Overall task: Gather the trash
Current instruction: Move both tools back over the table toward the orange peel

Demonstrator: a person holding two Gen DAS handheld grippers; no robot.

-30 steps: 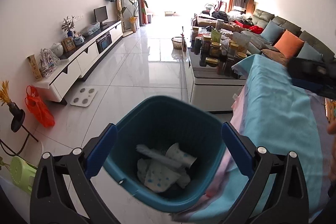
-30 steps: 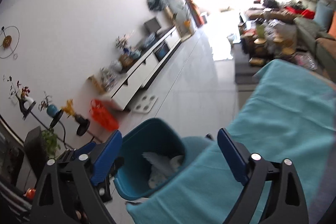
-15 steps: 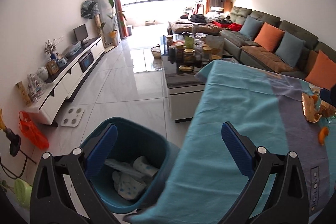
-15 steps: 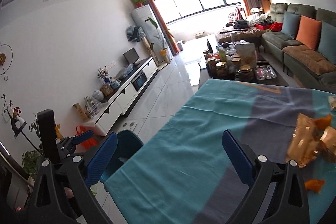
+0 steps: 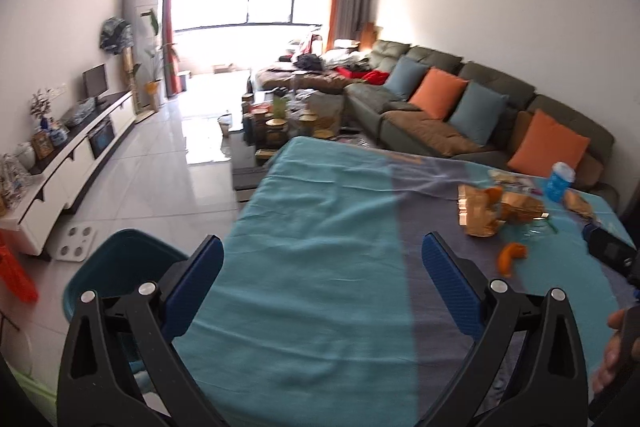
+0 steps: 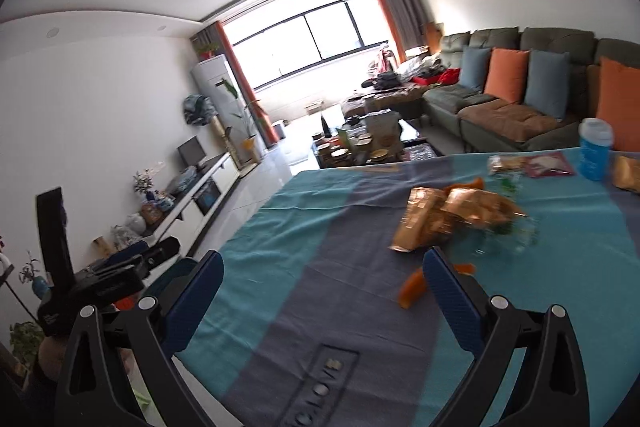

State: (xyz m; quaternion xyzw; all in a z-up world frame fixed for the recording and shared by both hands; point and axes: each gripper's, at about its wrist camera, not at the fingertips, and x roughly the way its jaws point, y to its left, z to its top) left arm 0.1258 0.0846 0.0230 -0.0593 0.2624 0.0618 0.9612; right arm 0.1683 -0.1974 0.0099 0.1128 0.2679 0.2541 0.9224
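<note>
A crumpled gold snack wrapper (image 5: 486,213) (image 6: 440,217) lies on the table with its teal and grey cloth (image 5: 320,267) (image 6: 304,259). An orange peel piece (image 5: 509,255) (image 6: 412,287) lies just in front of the wrapper. The teal trash bin (image 5: 116,267) stands on the floor at the table's left end. My left gripper (image 5: 322,285) is open and empty over the cloth. My right gripper (image 6: 322,295) is open too, its right finger (image 6: 448,291) close to the peel. The left gripper's body (image 6: 108,279) shows at the left of the right wrist view.
Further back on the table are a blue cup (image 6: 595,154), a bread packet (image 6: 506,163) and a red-edged packet (image 6: 550,163). A grey sofa (image 5: 472,107) with orange and blue cushions runs along the right. A cluttered coffee table (image 5: 280,123) and a white TV cabinet (image 5: 80,151) lie beyond.
Both grippers have swung right, away from the bin and over the table. The wrapper and peel now sit much nearer to the right gripper. Both stay open.
</note>
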